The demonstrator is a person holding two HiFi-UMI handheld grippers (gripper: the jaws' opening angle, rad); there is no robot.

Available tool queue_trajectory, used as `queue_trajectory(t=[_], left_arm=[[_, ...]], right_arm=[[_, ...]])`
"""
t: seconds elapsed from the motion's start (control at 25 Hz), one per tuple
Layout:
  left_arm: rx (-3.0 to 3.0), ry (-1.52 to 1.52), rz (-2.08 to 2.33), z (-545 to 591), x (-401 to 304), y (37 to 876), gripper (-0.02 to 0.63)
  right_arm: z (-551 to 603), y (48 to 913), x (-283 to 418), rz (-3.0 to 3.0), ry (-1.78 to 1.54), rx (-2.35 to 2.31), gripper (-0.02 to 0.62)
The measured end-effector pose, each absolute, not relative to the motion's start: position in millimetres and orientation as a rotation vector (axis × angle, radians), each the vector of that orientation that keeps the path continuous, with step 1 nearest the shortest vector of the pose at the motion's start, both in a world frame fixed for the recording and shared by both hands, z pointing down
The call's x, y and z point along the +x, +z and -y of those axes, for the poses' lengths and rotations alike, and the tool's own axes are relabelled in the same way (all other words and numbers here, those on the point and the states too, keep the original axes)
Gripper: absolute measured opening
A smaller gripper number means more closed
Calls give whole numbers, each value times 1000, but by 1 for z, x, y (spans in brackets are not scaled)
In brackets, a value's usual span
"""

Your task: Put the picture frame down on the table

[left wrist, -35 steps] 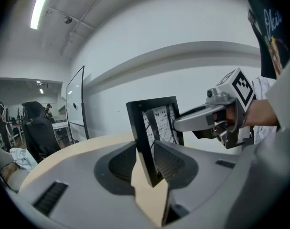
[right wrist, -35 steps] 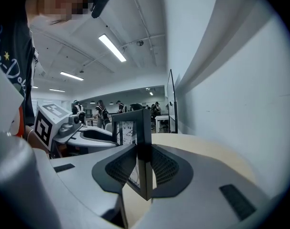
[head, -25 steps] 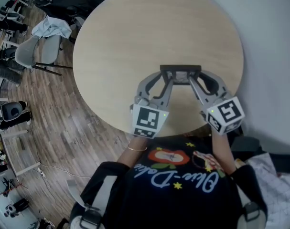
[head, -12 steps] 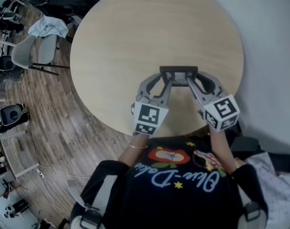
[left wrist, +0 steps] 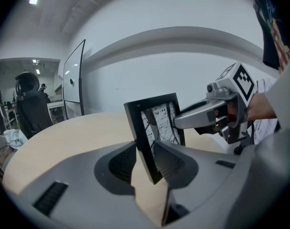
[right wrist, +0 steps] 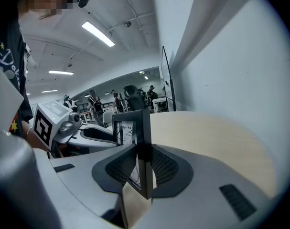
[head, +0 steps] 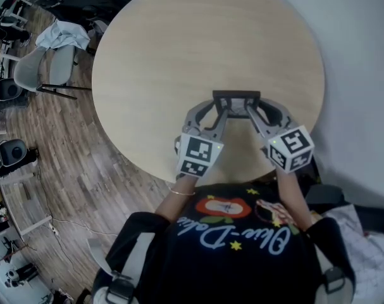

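Note:
A small black picture frame [head: 236, 99] with a black-and-white print stands upright over the near part of the round wooden table [head: 179, 37]. My left gripper [head: 221, 111] is shut on its left edge and my right gripper [head: 252, 111] is shut on its right edge. In the left gripper view the frame [left wrist: 152, 132] rises between the jaws, tilted a little, with the right gripper [left wrist: 185, 120] at its far side. From the right gripper view the frame [right wrist: 137, 142] shows edge-on, and the left gripper [right wrist: 99, 133] is beyond it. Whether its bottom edge touches the tabletop is hidden.
A white wall [head: 362, 56] runs along the table's right side. Grey chairs [head: 49, 68] with clothes on them stand on the wooden floor at the left. The table's near edge [head: 160, 170] lies just under my grippers.
Both grippers and the frame have stayed nearly in place; the frame sits a touch lower in view and the view has shifted slightly.

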State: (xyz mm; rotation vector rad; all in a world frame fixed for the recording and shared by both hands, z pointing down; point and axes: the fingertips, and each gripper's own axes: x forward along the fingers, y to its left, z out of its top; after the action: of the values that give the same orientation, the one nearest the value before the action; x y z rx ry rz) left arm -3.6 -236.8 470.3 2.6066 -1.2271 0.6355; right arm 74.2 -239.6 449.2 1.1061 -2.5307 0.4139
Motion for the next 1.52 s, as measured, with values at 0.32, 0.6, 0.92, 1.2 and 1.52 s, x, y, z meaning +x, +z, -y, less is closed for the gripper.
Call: queue_trajectory(t=[0.32,0.6,0.92,1.2,1.52], left_arm=[[2586,690,1197,238,-1,486,97],[2570,737,1163,238,3,501,97],[2553,740,1146,238,6,514,97],[2563,748,1133,242,10,517,97],[2565,751,1132,248,9,521,97]], right_arm=[[241,468,79,2499,481,1109,69],[242,483,83,2482,536,1103,69],[242,497,86,2457,616,1107,69],[248,505,92,2438,680,1137,71],[256,513,92,2434,673,1151,72]])
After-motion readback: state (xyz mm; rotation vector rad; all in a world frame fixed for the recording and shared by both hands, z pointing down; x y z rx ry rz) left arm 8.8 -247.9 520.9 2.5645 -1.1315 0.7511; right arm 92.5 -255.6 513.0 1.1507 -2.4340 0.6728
